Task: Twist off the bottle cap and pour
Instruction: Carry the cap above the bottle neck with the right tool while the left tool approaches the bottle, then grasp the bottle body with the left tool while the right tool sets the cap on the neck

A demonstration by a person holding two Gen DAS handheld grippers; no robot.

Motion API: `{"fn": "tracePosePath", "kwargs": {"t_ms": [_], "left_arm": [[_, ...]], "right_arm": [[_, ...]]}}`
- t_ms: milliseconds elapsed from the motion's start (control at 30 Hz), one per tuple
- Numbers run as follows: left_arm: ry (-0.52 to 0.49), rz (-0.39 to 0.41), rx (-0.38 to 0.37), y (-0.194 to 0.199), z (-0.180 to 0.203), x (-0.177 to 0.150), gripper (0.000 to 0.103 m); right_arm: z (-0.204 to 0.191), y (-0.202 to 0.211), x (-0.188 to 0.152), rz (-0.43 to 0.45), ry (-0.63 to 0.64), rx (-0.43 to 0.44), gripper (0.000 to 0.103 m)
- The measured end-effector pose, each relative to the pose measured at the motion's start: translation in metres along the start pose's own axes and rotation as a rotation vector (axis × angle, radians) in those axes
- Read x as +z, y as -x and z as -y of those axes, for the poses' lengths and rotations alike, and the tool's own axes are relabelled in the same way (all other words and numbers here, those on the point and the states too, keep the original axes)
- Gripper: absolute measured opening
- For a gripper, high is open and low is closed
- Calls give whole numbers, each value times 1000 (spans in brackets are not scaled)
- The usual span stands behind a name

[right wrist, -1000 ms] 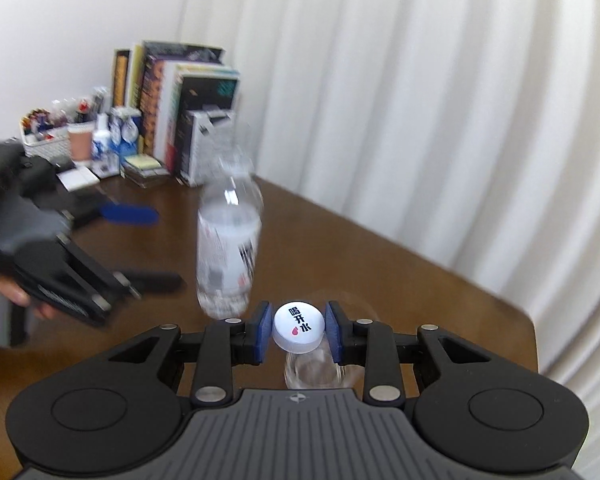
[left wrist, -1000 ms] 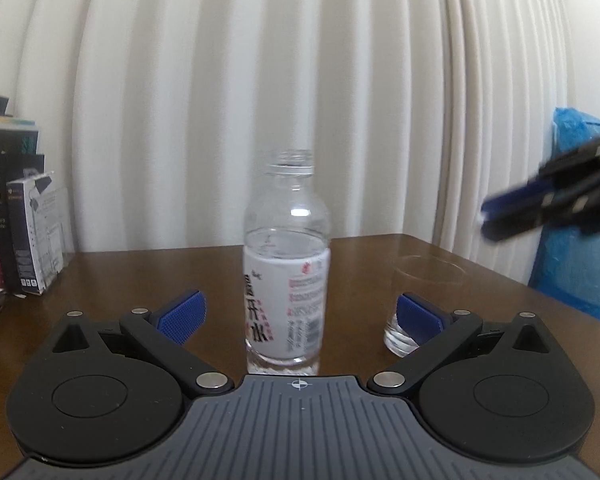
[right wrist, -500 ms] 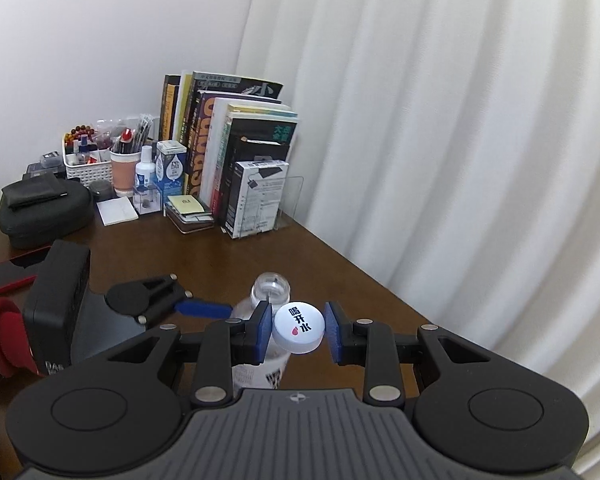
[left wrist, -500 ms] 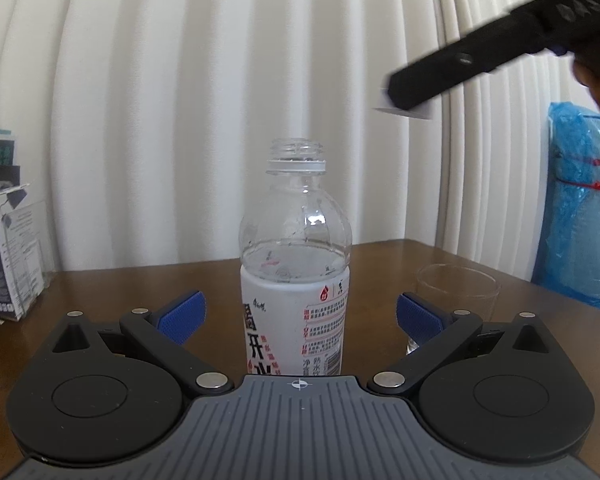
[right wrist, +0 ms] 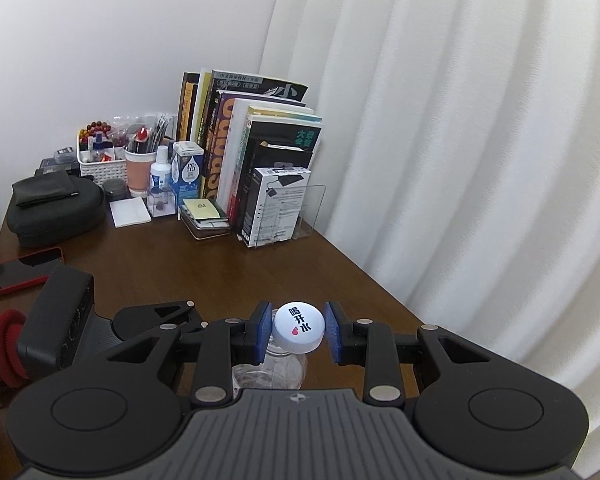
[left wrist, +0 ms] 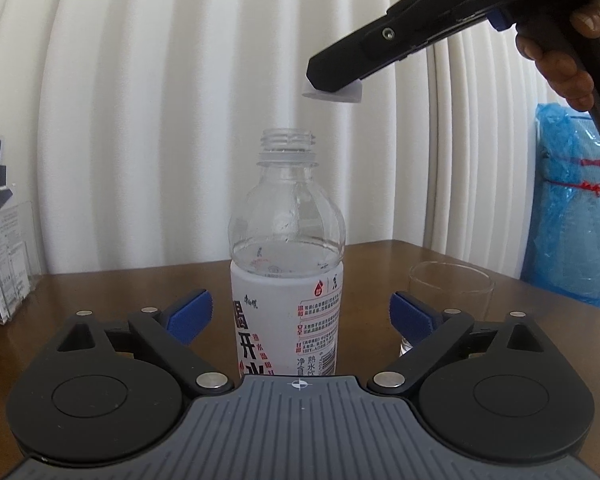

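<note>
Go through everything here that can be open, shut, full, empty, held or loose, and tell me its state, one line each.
bottle: upright on the table, mouth open, partly filled with water.
cap: off the bottle, held above its mouth.
right tongs: shut on the cap.
left tongs: open, one finger on each side of the bottle, not touching it.
glass: upright on the table, looks empty.

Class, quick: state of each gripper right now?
Left gripper: open, fingers either side of the bottle, not touching.
Right gripper: shut on the cap, above the bottle's mouth.
</note>
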State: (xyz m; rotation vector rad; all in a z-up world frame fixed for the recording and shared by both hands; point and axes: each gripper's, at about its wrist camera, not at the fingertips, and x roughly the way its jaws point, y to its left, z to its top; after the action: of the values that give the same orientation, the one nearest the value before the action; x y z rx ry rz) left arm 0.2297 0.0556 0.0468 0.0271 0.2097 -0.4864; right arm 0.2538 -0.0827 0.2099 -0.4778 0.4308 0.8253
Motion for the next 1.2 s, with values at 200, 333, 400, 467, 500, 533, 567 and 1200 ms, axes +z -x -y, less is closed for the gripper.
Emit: {"fn": "tracePosePath", "kwargs": {"t_ms": [200, 333, 400, 467, 500, 533, 567, 1200], "left_arm": [[15, -10, -8, -2, -8, 1, 92], [22, -10, -12, -2, -12, 1, 92], [19, -9, -11, -3, -12, 0, 92], [20, -8, -16, -5, -11, 0, 92], [20, -6, -19, -6, -10, 0, 90], [19, -3, -23, -6, -10, 0, 85], [18, -2, -26, -7, -10, 0, 82], [18, -17, -17, -18, -16, 0, 58]], "right_arm": [[0, -8, 4, -30, 23, 18, 32], [2, -11, 5, -34, 23, 23, 32], [2, -12, 5, -35, 27, 24, 32], [2, -12, 5, -34, 29, 27, 32], [2, -12, 4, -35, 30, 29, 32], [2, -13, 4, -39, 33, 30, 32], [1, -14, 4, -42, 36, 31, 32], [3, -23, 7, -52, 79, 78, 32]]}}
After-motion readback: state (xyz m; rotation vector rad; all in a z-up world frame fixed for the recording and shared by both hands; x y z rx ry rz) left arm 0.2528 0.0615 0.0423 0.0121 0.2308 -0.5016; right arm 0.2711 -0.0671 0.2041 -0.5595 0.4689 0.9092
